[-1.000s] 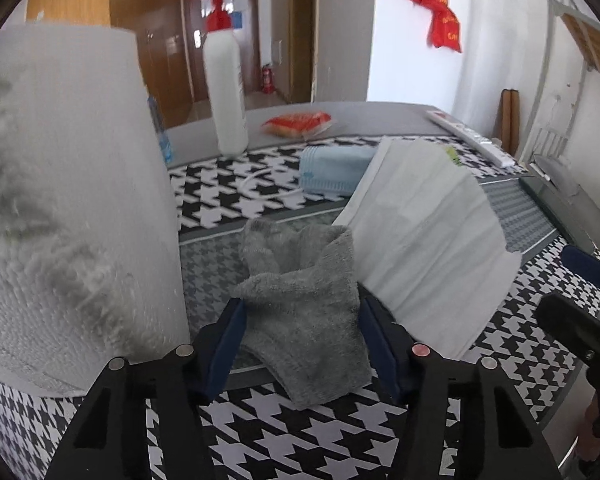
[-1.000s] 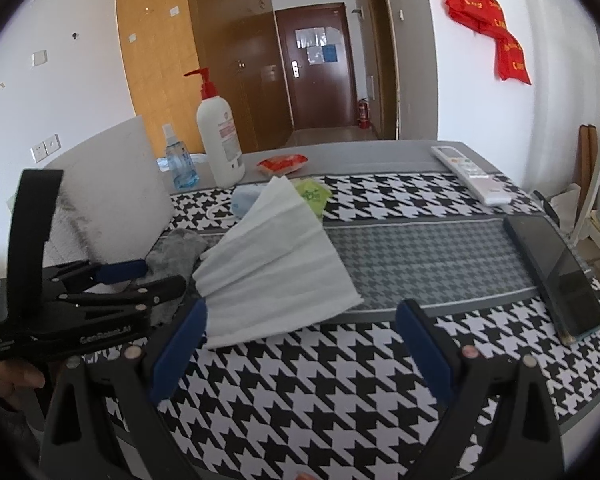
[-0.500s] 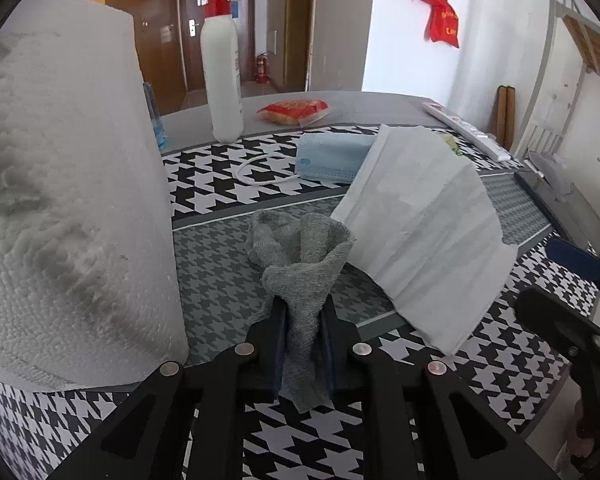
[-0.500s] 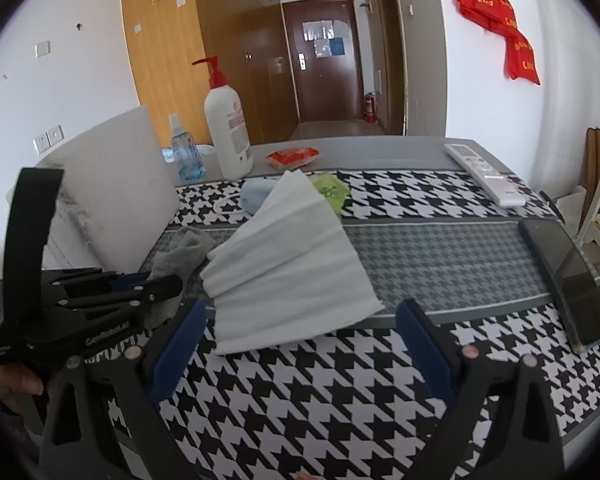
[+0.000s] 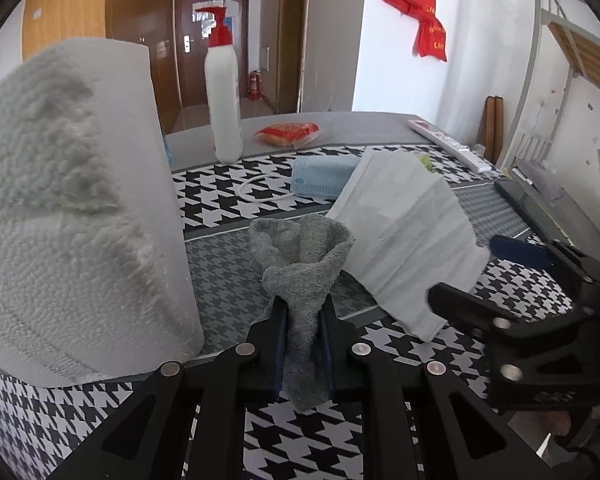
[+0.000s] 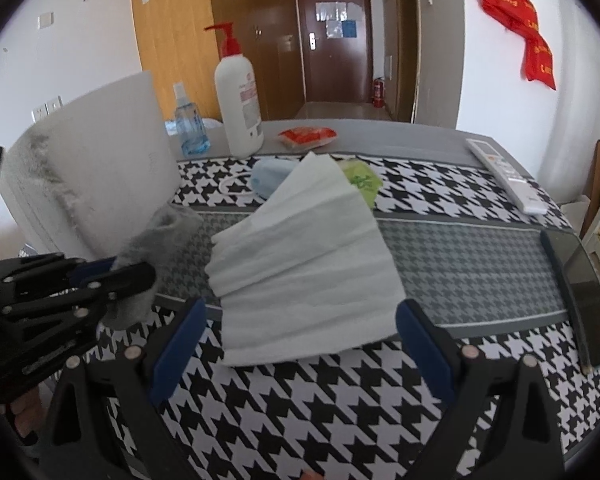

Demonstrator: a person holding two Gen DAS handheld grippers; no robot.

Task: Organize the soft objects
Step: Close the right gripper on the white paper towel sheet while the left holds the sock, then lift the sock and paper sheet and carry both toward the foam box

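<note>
A grey cloth [image 5: 300, 272] lies bunched on the houndstooth table, and my left gripper [image 5: 302, 316] is shut on its near end, pinching it into a fold. From the right wrist view the same grey cloth [image 6: 164, 236] shows beside the left gripper [image 6: 112, 276]. A fanned stack of white tissue sheets [image 6: 304, 264] lies just ahead of my right gripper [image 6: 300, 324], whose blue-padded jaws stand wide open on either side of the sheets' near edge without touching them. The white tissue sheets [image 5: 404, 236] sit right of the cloth. A folded light-blue cloth [image 5: 320, 178] lies behind.
A large paper towel roll [image 5: 72, 208] stands close on the left. Behind are a white pump bottle [image 5: 223, 112], a small spray bottle [image 6: 188, 124], a red packet [image 5: 288, 134], a green packet [image 6: 360, 178], a remote [image 6: 504, 172] and a dark phone [image 6: 584, 292] at the right.
The left jaws closed on the grey cloth, squeezing it into a narrow fold. The right gripper drifted closer to the white tissue sheets, still open.
</note>
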